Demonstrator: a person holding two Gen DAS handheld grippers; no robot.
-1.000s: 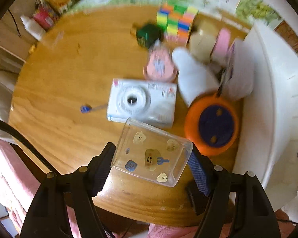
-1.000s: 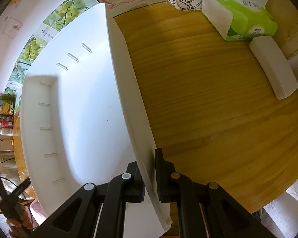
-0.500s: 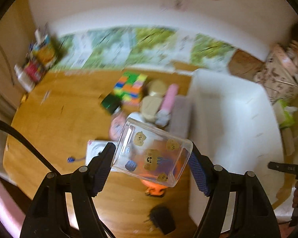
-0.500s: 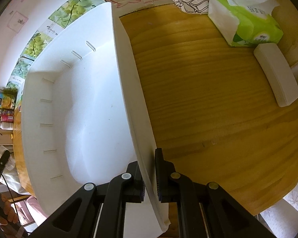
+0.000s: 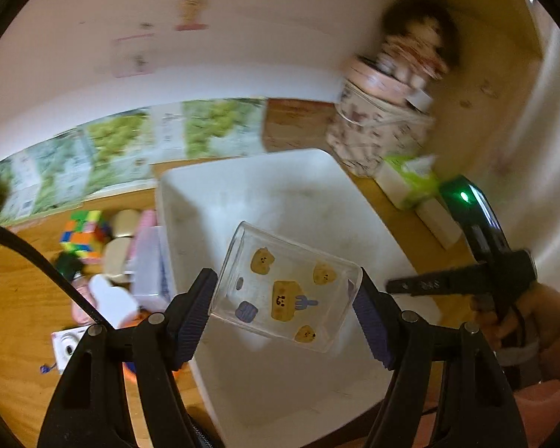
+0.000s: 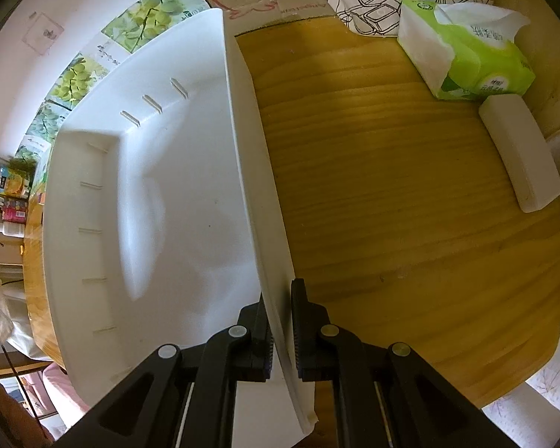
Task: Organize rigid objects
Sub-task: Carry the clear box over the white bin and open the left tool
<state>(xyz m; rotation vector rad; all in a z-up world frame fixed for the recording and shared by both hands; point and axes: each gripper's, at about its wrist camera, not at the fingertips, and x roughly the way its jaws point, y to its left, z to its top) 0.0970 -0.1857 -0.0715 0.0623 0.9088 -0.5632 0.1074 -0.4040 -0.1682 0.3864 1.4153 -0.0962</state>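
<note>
The left gripper (image 5: 283,300) clamps a clear plastic cup (image 5: 285,287) between its blue-padded fingers (image 5: 190,321) — the cup lies tilted on its side, printed with small yellow animal faces and a blue mark. Through it and behind it shows the white bin (image 5: 280,194), so the cup hangs over the bin's open interior, not touching the floor of it as far as the blurred view allows.

The right gripper (image 6: 280,321) has its jaws pressed together on the bin's thin right-hand wall (image 6: 250,171), one finger inside and one outside. In the left wrist view that same gripper (image 5: 466,283) appears at the bin's far edge, held by a hand (image 5: 522,317).

Left of the bin on the wooden table (image 6: 410,224) sits a cluster: a colourful puzzle cube (image 5: 84,235), a white camera (image 5: 67,345), pale and pink containers. To the right lie a green tissue pack (image 6: 466,52) and a white case (image 6: 519,153), well apart from the bin.
</note>
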